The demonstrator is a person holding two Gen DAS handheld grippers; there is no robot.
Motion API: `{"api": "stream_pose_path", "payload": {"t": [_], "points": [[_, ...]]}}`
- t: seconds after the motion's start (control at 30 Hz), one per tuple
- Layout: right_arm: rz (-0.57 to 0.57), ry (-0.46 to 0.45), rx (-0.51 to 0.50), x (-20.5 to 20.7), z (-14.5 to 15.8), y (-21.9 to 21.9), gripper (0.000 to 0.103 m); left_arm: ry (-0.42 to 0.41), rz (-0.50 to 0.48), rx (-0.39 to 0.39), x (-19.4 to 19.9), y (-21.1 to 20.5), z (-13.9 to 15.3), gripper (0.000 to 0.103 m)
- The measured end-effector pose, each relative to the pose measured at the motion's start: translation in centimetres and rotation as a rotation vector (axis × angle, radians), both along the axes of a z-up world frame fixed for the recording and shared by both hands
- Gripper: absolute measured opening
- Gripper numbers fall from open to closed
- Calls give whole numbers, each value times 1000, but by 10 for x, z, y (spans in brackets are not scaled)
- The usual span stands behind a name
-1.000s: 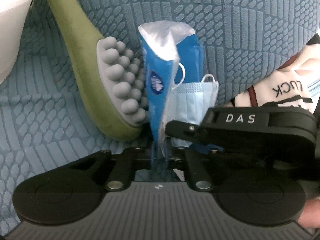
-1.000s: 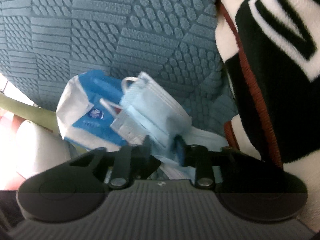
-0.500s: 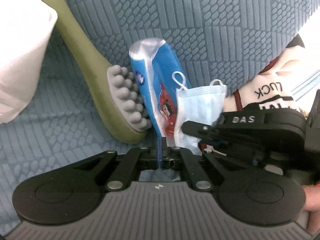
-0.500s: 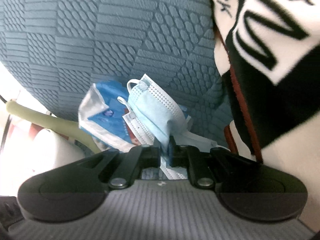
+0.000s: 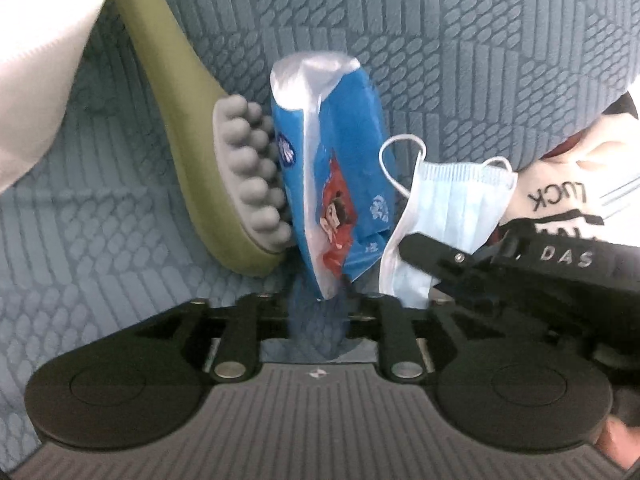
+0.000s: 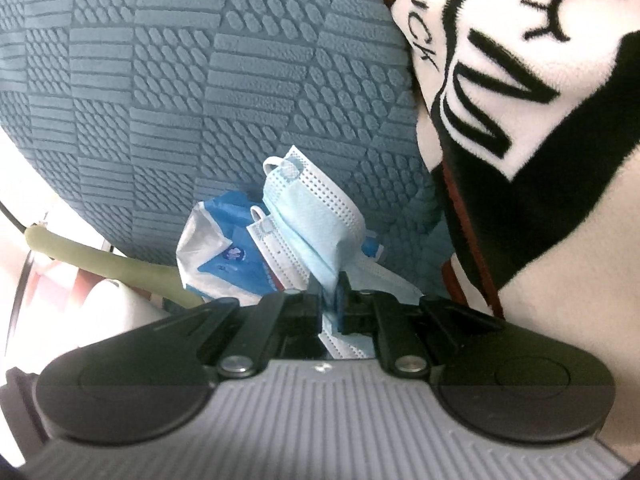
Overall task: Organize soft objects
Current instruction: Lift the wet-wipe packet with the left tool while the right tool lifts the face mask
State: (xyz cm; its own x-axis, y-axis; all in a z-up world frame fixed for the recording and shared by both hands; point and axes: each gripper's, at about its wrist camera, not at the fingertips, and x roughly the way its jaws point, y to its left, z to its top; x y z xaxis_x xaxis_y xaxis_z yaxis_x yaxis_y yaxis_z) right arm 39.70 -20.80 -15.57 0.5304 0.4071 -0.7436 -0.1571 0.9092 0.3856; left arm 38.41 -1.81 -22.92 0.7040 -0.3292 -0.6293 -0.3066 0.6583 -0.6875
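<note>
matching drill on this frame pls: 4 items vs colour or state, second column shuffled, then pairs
Column 1
1. mask
2. packet
3. massager
4. blanket

Column 2
A. green handle, grey nubs
B. white and black, with lettering
C. pale blue, pinched in the right tool
D. blue wrapper, standing between the massager and the mask

Pairs: 1-C, 2-D, 3-A, 4-B
</note>
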Motion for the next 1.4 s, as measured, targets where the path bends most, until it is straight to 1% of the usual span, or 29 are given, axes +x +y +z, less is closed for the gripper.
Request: {"api": "stream_pose_path", "payload": {"t": [0.03, 0.1, 0.17, 0.23, 0.4, 0.47, 0.6, 0.67, 0.73, 0.77, 0.83, 0.87, 0.9, 0.93, 0.97, 1.03, 1.2, 1.23, 1.4], "points": [[-2, 2, 8, 2, 0, -1, 10, -7, 8, 8, 0, -3, 0, 43], [-3, 3, 19, 8, 1, -5, 10, -10, 14, 28, 2, -10, 0, 48], [-8, 3, 28, 9, 4, -10, 10, 5, 10, 51, 8, -17, -3, 49], [-13, 1, 31, 10, 6, -15, 10, 10, 20, 19, 11, -19, -9, 49], [-19, 5, 40, 10, 9, -22, 10, 9, 81, -24, 13, -21, -21, 48], [-34, 5, 44, 11, 7, -24, 10, -3, 113, -23, 4, -21, -24, 47], [-51, 4, 47, 12, 11, -28, 10, -13, 141, -30, -4, -21, -28, 47], [-50, 1, 46, 10, 14, -31, 10, -26, 167, -58, -7, -24, -33, 47], [-52, 1, 47, 10, 15, -32, 10, -27, 172, -66, -7, -28, -36, 47], [-53, 1, 48, 10, 15, -33, 10, -22, 169, -71, -6, -31, -37, 45], [-56, 4, 49, 10, 14, -32, 10, -17, 139, -106, -4, -33, -40, 27], [-55, 5, 49, 10, 14, -32, 10, -12, 129, -101, -3, -35, -40, 25], [-54, 5, 48, 10, 14, -33, 10, -9, 129, -79, -3, -37, -39, 20], [-55, 6, 46, 10, 10, -29, 10, -11, 127, -65, -2, -38, -38, 17], [-52, 8, 46, 10, 10, -29, 10, -14, 123, -54, -2, -40, -37, 8], [-50, 7, 46, 10, 9, -26, 10, -20, 106, -30, -7, -41, -31, 6], [-52, 6, 44, 9, 9, -25, 10, -57, 53, 35, -18, -45, -10, 5], [-53, 6, 43, 8, 9, -25, 10, -61, 42, 42, -15, -45, -7, 5], [-49, 2, 41, 5, 9, -23, 10, -66, 11, 65, -34, -34, 11, 5]]}}
